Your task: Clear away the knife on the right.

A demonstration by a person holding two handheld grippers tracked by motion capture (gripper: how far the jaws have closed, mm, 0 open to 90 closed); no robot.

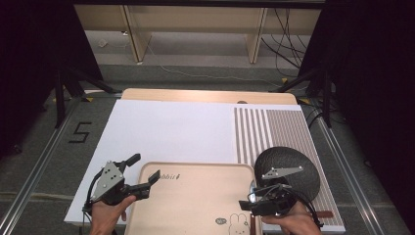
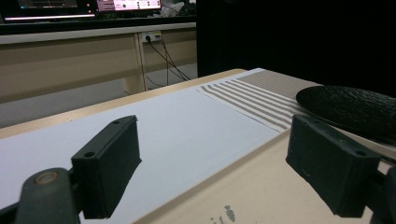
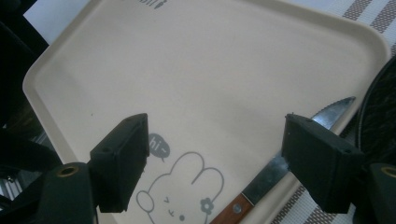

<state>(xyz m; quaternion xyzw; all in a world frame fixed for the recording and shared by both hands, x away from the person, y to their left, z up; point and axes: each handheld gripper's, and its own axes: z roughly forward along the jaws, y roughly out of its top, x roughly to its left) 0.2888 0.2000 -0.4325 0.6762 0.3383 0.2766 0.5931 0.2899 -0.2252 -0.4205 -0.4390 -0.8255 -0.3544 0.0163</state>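
Black plate beside knife, tray

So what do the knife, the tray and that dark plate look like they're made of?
Knife: shiny grey blade, likely steel; reddish-brown handle with a rivet, probably wood. Tray: smooth matte beige with a printed rabbit, likely plastic or melamine. Plate: matte black with a rough, rippled surface, perhaps stoneware or textured melamine; can't tell which.

Overhead light even and bright on white mat; surroundings dark. Soft shadows beneath left gripper. Near jaws slightly soft; background beyond them blurred. No glare.
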